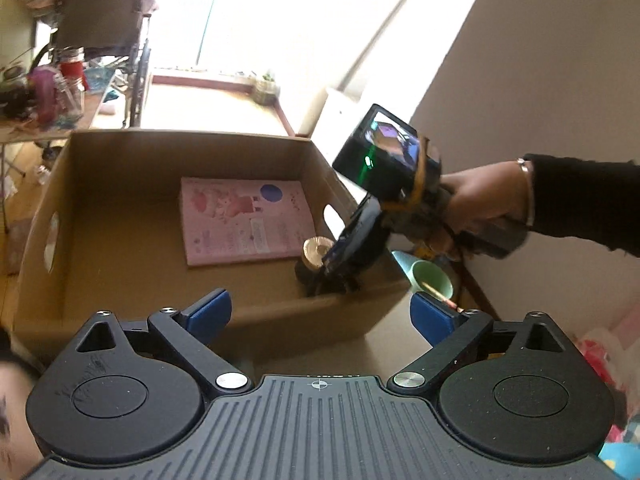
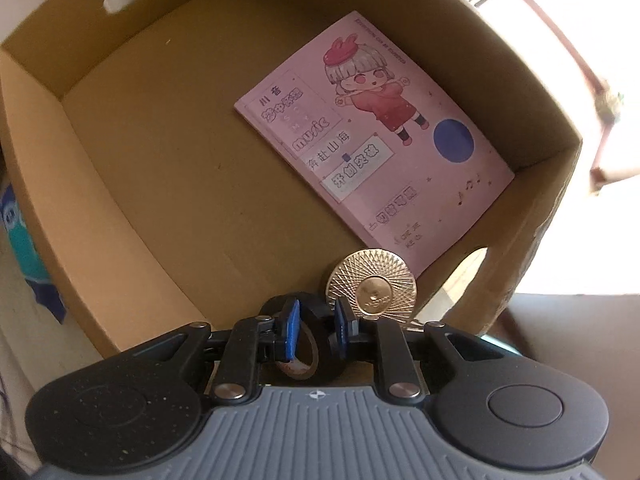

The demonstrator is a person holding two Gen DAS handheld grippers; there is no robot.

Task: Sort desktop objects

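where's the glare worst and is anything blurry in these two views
Left wrist view: the window is blown out white, and the hand with its claw is slightly smeared. Right wrist view: the right edge beyond the box is washed out, while the pink notebook reads sharp.

The pink booklet [image 2: 372, 140] cover reads "music".
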